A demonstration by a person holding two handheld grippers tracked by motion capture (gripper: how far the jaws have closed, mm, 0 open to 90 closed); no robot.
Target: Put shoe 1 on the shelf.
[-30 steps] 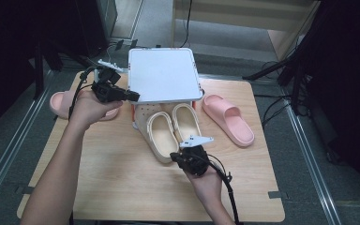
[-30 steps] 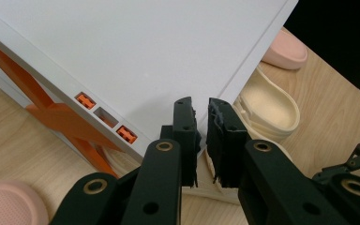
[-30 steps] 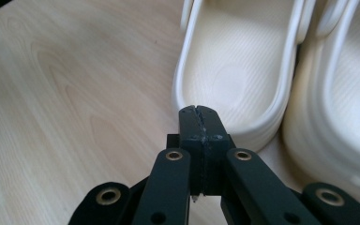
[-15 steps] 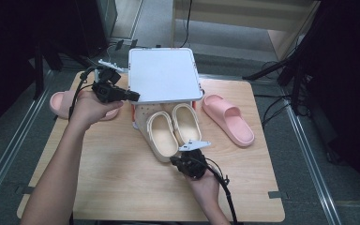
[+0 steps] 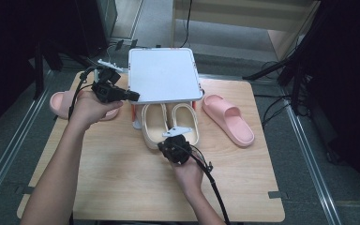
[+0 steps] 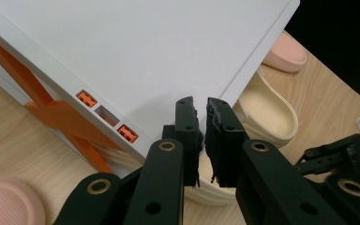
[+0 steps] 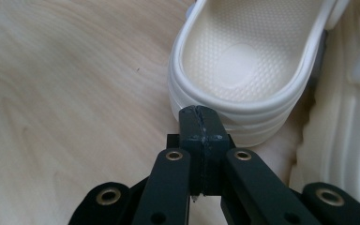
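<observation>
High view: a wooden table (image 5: 122, 187) bears a white two-tier shoe rack (image 5: 164, 75) with orange cross-braces at its far edge; a pair of cream slippers lies under the rack's near edge, heels toward the person; the left cream slipper (image 5: 153, 126) and the right cream slipper (image 5: 186, 123) lie side by side, touching or nearly so; a pink slipper (image 5: 228, 119) lies to the right of the rack, well apart from its mate, a second pink slipper (image 5: 62, 104), which lies at the table's left edge, partly hidden by the left hand.

The left gripper (image 5: 130, 96) is held at the rack's left near corner; left gripper view: its jaws stand almost together with a narrow slit between them, nothing held, the tips (image 6: 201, 112) in front of the rack's white edge (image 6: 122, 70); whether they touch the edge cannot be told; beyond it the cream slippers (image 6: 267, 108) and the toe of a pink slipper (image 6: 286, 54) show.

The right gripper (image 5: 172, 143) is held just at the heels of the cream pair; right gripper view: its jaws are pressed fully together, empty, the tips (image 7: 200, 115) touching or just short of the ribbed heel wall of the left cream slipper (image 7: 243, 61); the right cream slipper's side (image 7: 351, 140) runs along the picture's right edge.
</observation>
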